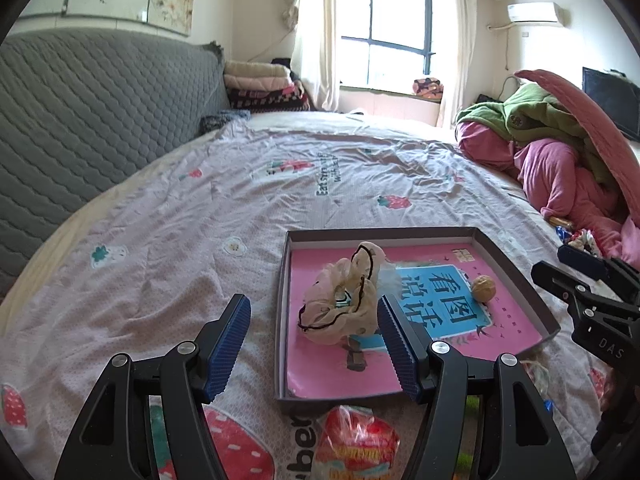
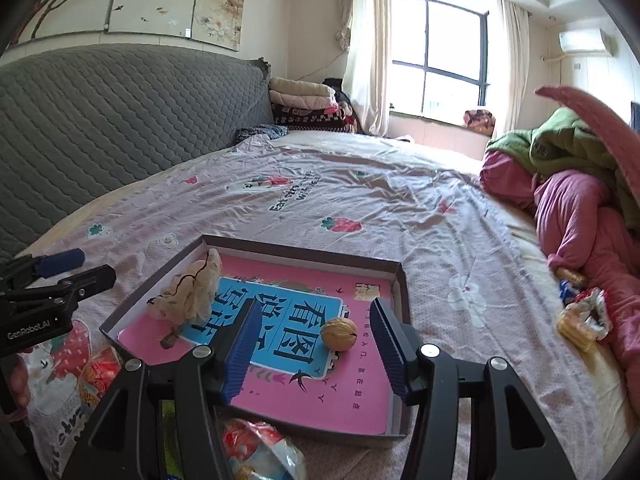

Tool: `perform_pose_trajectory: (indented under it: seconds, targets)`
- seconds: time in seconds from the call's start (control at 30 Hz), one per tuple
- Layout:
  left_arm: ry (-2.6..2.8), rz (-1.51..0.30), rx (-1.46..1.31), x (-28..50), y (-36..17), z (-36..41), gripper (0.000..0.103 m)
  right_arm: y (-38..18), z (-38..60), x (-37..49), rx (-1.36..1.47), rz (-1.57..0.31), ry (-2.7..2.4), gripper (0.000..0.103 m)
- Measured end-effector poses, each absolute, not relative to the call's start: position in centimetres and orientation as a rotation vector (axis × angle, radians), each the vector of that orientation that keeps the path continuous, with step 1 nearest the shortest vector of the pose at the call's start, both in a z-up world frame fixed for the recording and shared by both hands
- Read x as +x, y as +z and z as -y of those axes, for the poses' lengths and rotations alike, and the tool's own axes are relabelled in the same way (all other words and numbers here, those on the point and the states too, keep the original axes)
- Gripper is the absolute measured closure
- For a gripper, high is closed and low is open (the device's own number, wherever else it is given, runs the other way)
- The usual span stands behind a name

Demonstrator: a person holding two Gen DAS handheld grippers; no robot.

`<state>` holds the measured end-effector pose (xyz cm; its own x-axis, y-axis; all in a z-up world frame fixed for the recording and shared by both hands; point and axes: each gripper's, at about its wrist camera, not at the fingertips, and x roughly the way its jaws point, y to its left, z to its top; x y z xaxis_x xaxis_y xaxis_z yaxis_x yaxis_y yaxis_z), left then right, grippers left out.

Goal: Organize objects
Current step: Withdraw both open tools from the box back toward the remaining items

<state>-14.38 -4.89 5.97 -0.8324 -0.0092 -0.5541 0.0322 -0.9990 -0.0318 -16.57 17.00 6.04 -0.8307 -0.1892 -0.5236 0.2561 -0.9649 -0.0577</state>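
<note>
1. While both grippers hang above the bed, a shallow dark-grey cardboard box lid (image 1: pixel 516 280) lies on the pink strawberry-print bedsheet (image 1: pixel 168 248) near the bed's near edge, and serves as the tray for the task.
2. Two things already lie inside it, on a pink and blue picture book (image 2: pixel 320 384) that lines its bottom: a crumpled beige mesh hair scrunchie with a black cord (image 1: pixel 344 300) towards the tray's left side, and a round brown walnut (image 2: pixel 339 333) near the middle. Both look placed, so that part of the tidying seems done.
3. The left gripper (image 1: pixel 314 350) has its blue ribbed pads standing wide apart and holds nothing; the scrunchie shows between them but lies beyond, untouched.
4. The right gripper (image 2: pixel 316 354) is roughly half open and also empty. The walnut sits in the gap between its pads in that view, but no pad presses on it.
5. Still left outside the tray: a red and clear plastic snack packet (image 1: pixel 356 440) on the sheet just in front of the tray's near wall, and a small heap of wrapped sweets and snacks (image 2: pixel 580 316) towards the bed's right edge, beside the pile of pink and green clothes (image 1: pixel 560 152).
6. By my reckoning the job is partway through, with the loose packets still to be gathered in.
</note>
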Motion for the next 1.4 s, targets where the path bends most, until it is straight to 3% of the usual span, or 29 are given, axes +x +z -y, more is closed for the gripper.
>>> perform_pose_trajectory:
  seconds: [0.3, 0.4, 0.67, 1.4]
  targets:
    - [-3.006, 0.025, 0.775, -11.3, 6.2, 4.0, 0.035, 6.2, -16.0, -13.4, 0.682, -0.220, -2.812, 0.046]
    - [-3.022, -0.014, 0.786, -10.4, 6.0, 3.8, 0.035, 5.9, -16.0, -12.3, 0.662, -0.221, -2.815, 0.040]
    - [-3.002, 0.002, 0.833, -9.0, 4.6, 3.2, 0.035, 5.8, -16.5, -10.3, 0.632, -0.166, -2.817, 0.035]
    - [-2.976, 0.026, 0.899, -6.4, 3.2, 2.5, 0.032, 4.8, -18.2, -7.7, 0.682, -0.049, -2.810, 0.035]
